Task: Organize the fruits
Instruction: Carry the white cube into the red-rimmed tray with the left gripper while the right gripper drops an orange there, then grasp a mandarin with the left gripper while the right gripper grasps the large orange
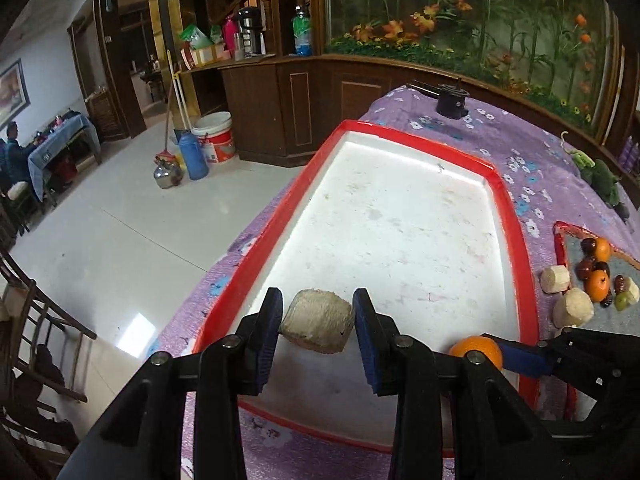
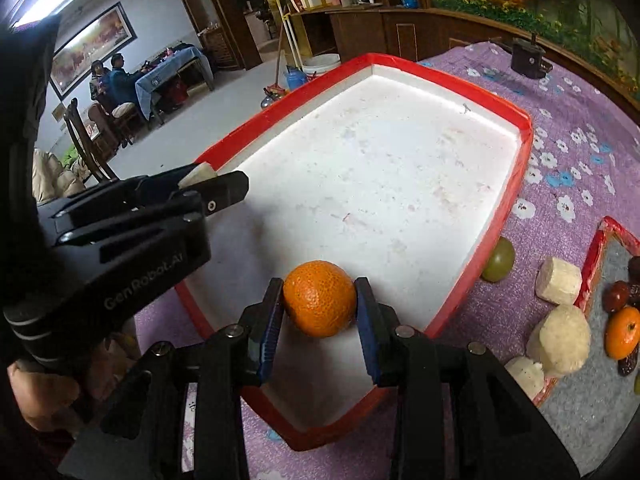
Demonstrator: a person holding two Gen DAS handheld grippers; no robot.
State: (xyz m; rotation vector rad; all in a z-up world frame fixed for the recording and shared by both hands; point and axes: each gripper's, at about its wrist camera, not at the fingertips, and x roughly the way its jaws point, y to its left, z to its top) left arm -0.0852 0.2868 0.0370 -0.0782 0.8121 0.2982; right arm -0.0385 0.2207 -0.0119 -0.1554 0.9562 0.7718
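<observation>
My left gripper (image 1: 317, 322) is shut on a pale cream fruit chunk (image 1: 318, 320), held just above the near left part of the white tray with a red rim (image 1: 508, 216). My right gripper (image 2: 319, 306) is shut on an orange (image 2: 320, 304) over the tray's near end (image 2: 460, 296); the same orange (image 1: 478, 350) shows low right in the left wrist view. The left gripper (image 2: 208, 184) with its chunk appears at the left of the right wrist view. More fruit lies on a small red-edged mat (image 2: 612, 232): oranges (image 2: 622, 332), dark dates, cream chunks (image 2: 560, 334).
A green grape (image 2: 498, 260) lies on the purple flowered tablecloth (image 2: 568, 136) beside the tray's right wall. A black device (image 1: 452, 102) stands at the table's far end and green leafy produce (image 1: 600, 176) at the far right. The table's left edge drops to a tiled floor (image 1: 120, 232).
</observation>
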